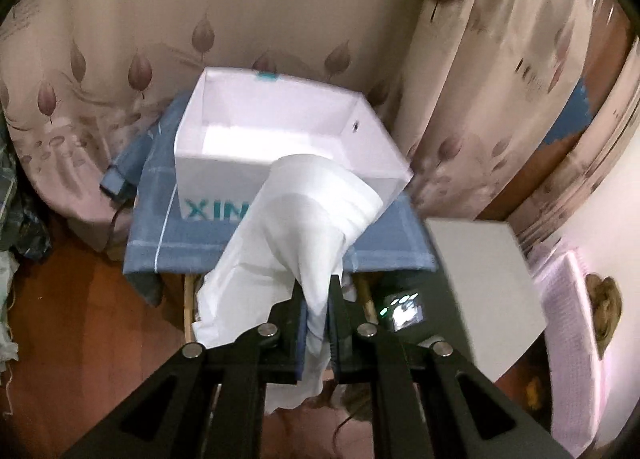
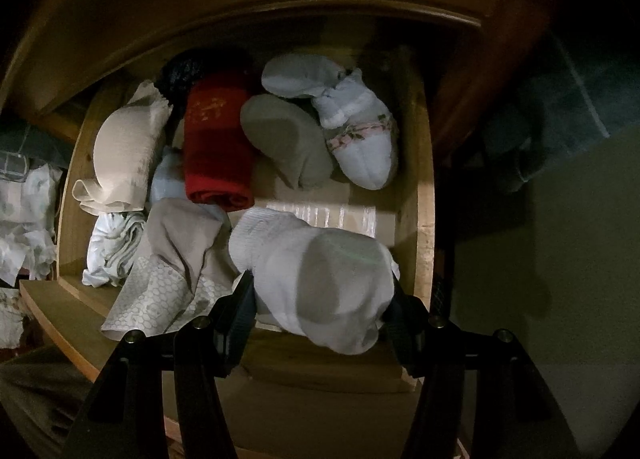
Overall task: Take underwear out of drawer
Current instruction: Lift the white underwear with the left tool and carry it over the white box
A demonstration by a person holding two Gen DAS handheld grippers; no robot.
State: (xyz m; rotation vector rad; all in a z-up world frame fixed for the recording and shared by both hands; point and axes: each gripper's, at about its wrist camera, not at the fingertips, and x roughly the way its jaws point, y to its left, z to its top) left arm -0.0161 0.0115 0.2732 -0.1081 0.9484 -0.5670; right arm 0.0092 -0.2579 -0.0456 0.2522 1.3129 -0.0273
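In the left wrist view my left gripper (image 1: pixel 318 311) is shut on a white piece of underwear (image 1: pixel 296 231). The cloth hangs from the jaws and its far end drapes over the front rim of a white cardboard box (image 1: pixel 280 115). In the right wrist view my right gripper (image 2: pixel 320 299) is closed around a bundled white and grey sock (image 2: pixel 320 271) at the front of an open wooden drawer (image 2: pixel 424 187). The drawer holds a beige bra (image 2: pixel 124 147), a red rolled cloth (image 2: pixel 216 147), grey socks (image 2: pixel 284 139), a white floral sock (image 2: pixel 360 143) and a beige patterned garment (image 2: pixel 168 275).
The white box stands on a blue checked cloth (image 1: pixel 392 243) over a small stand, in front of a leaf-patterned curtain (image 1: pixel 120 39). A grey-white panel (image 1: pixel 480 279) is at the right. The floor (image 1: pixel 80 319) is red-brown wood. Crumpled white cloth (image 2: pixel 28 219) lies left of the drawer.
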